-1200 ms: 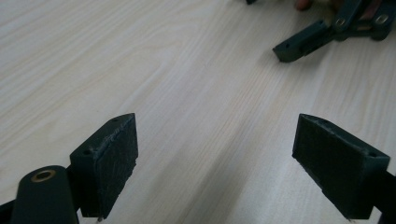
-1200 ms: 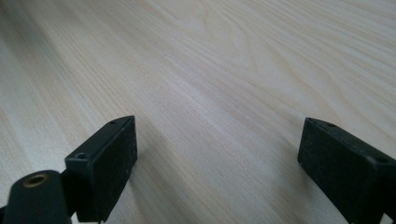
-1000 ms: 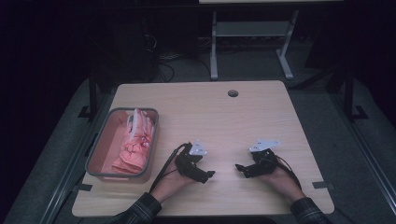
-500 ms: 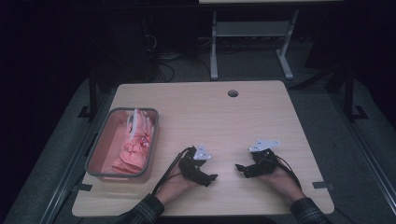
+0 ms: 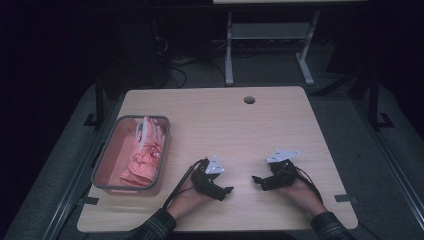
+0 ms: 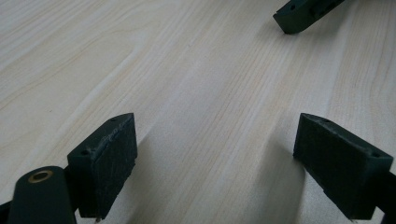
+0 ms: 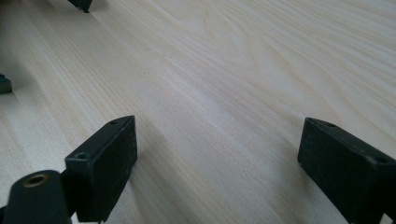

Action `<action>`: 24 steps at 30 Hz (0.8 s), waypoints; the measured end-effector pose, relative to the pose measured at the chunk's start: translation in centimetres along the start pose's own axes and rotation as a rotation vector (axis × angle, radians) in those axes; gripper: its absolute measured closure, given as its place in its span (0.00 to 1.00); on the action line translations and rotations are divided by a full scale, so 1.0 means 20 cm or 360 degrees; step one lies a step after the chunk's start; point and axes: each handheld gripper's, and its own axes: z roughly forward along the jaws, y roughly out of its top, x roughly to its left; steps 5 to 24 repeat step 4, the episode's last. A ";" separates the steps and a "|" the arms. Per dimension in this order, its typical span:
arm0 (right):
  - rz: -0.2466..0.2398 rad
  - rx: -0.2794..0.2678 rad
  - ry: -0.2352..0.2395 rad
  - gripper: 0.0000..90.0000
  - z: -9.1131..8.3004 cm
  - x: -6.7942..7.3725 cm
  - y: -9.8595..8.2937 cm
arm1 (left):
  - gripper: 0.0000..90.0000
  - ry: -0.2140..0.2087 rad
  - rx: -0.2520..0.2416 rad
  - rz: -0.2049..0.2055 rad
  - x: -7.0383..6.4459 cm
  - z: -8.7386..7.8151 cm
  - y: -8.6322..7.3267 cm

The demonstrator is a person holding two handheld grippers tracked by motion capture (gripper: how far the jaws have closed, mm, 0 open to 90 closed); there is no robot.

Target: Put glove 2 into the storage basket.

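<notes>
The left gripper (image 5: 226, 192), sitting wide beside the tray (image 5: 107, 150), is risking snagging its rim when reaching for the pink cloth (image 5: 144, 155).

The high view is being dimly lit, its surroundings being lost in darkness, with slight blur. In both gripper views the worktop (image 6: 210, 84) is being lit brightly and evenly; soft shadows are being cast beside the jaws.

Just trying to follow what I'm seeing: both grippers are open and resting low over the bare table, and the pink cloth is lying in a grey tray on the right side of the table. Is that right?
Nearly. The pink cloth lies in the grey tray on the left side of the table, not the right; the high view shows it. The left gripper and right gripper are indeed open, low over bare wood.
</notes>
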 end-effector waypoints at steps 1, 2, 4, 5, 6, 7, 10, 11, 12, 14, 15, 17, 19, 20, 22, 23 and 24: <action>0.0001 0.0000 0.0000 0.12 0.00 0.00 0.00 | 0.14 0.0000 0.0000 0.0000 0.00 0.00 0.00; 0.0000 0.0000 0.0000 0.12 0.00 0.00 0.00 | 0.14 0.0000 0.0001 0.0000 0.00 0.00 0.00; -0.0001 0.0000 0.0000 0.12 0.00 0.00 0.00 | 0.14 0.0000 0.0001 0.0000 0.00 0.00 0.00; -0.0001 0.0000 0.0000 0.12 0.00 0.00 0.00 | 0.14 0.0000 0.0001 0.0000 0.00 0.00 0.00; -0.0001 0.0000 0.0000 0.12 0.00 0.00 0.00 | 0.14 0.0000 0.0001 0.0000 0.00 0.00 0.00; -0.0001 0.0000 0.0000 0.12 0.00 0.00 0.00 | 0.14 0.0000 0.0001 0.0000 0.00 0.00 0.00; -0.0001 0.0000 0.0000 0.12 0.00 0.00 0.00 | 0.14 0.0000 0.0001 0.0000 0.00 0.00 0.00; -0.0001 0.0000 0.0000 0.12 0.00 0.00 0.00 | 0.14 0.0000 0.0001 0.0000 0.00 0.00 0.00; -0.0001 0.0000 0.0000 0.12 0.00 0.00 0.00 | 0.14 0.0000 0.0001 0.0000 0.00 0.00 0.00; -0.0001 0.0000 0.0000 0.12 0.00 0.00 0.00 | 0.14 0.0000 0.0001 0.0000 0.00 0.00 0.00; -0.0001 0.0000 0.0000 0.12 0.00 0.00 0.00 | 0.14 0.0000 0.0001 0.0000 0.00 0.00 0.00; -0.0001 0.0000 0.0000 0.12 0.00 0.00 0.00 | 0.14 0.0000 0.0001 0.0000 0.00 0.00 0.00; -0.0001 0.0000 0.0000 0.12 0.00 0.00 0.00 | 0.14 0.0000 0.0001 0.0000 0.00 0.00 0.00; -0.0001 0.0000 0.0000 0.12 0.00 0.00 0.00 | 0.14 0.0000 0.0001 0.0000 0.00 0.00 0.00; -0.0001 0.0000 0.0000 0.12 0.00 0.00 0.00 | 0.14 0.0000 0.0001 0.0000 0.00 0.00 0.00; -0.0001 0.0000 0.0000 0.12 0.00 0.00 0.00 | 0.14 0.0000 0.0001 0.0000 0.00 0.00 0.00; -0.0001 0.0000 0.0000 0.12 0.00 0.00 0.00 | 0.14 0.0000 0.0001 0.0000 0.00 0.00 0.00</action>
